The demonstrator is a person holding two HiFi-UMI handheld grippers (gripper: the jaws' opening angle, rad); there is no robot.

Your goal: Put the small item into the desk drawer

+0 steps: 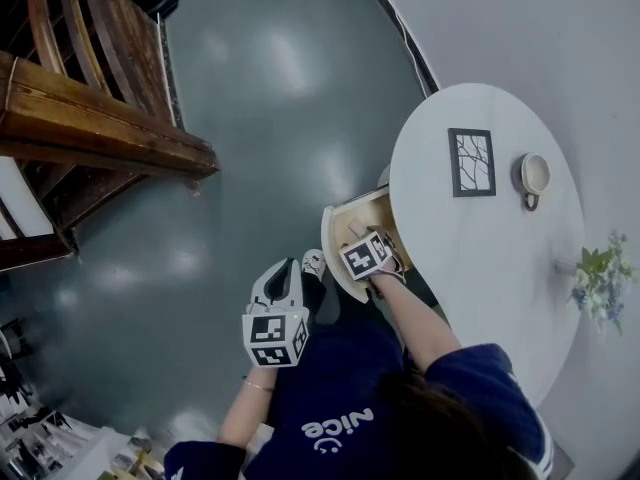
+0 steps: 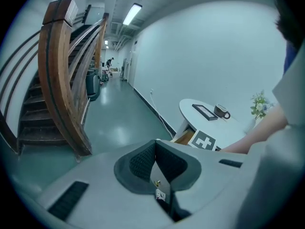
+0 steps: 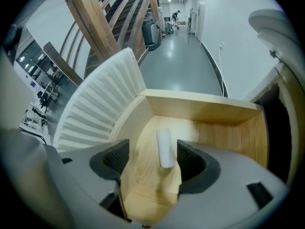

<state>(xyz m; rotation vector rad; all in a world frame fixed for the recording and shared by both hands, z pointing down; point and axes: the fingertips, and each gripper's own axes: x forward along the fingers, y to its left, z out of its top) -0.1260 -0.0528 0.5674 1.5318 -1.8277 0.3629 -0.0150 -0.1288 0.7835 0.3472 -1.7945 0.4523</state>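
The small item, a short white cylinder (image 3: 165, 148), lies on the wooden floor of the open desk drawer (image 3: 200, 111). My right gripper (image 3: 152, 159) hovers over it, open, and the pads on either side do not touch it. From the head view the drawer (image 1: 345, 230) sticks out from under the round white table (image 1: 500, 258), with the right gripper (image 1: 375, 248) above it. My left gripper (image 1: 285, 273) hangs lower left of the drawer, over the floor. In its own view the left gripper (image 2: 156, 161) is shut with its pads meeting and nothing between them.
On the table stand a dark picture frame (image 1: 471, 162), a cup (image 1: 532, 176) and a small vase of flowers (image 1: 600, 278). The drawer has a ribbed white curved front (image 3: 100, 104). A wooden staircase (image 1: 90, 128) rises to the left across the grey floor.
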